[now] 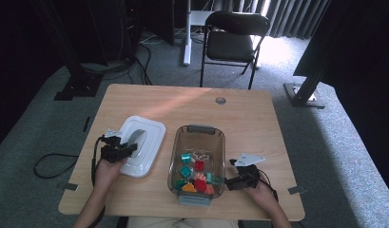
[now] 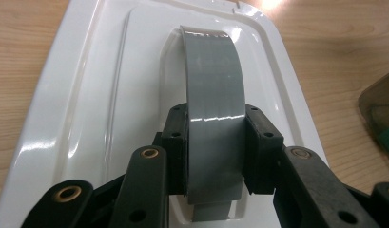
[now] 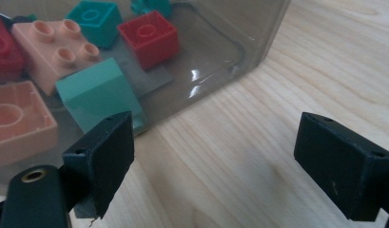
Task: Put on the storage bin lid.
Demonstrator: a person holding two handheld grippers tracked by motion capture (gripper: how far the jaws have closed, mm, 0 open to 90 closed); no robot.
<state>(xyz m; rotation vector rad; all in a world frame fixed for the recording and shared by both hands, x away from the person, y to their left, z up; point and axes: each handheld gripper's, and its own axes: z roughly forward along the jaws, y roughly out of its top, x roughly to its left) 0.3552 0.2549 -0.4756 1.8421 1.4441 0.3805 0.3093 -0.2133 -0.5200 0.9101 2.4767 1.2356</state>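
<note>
A white box lid (image 1: 151, 135) lies flat on the table's left half, with a grey arched handle (image 1: 137, 138) along its middle. My left gripper (image 1: 127, 150) is shut on that handle; in the left gripper view its two pads (image 2: 177, 147) press the grey handle (image 2: 213, 76) from both sides above the lid (image 2: 87, 95). A clear grey bin (image 1: 201, 129) at the centre holds several toy bricks (image 1: 199, 166). My right gripper (image 1: 230, 183) rests open on the table by the bin's near right corner. The right gripper view shows the right gripper (image 3: 220, 161) with nothing between its jaws, just outside the bin wall (image 3: 220, 52).
Inside the bin lie a red brick (image 3: 148, 38), a teal brick (image 3: 98, 92) and a pink brick (image 3: 54, 47). The wooden table (image 1: 135, 102) has bare room at the back. A black chair (image 1: 232, 38) stands beyond it. A cable (image 1: 49, 161) loops on the floor to the left.
</note>
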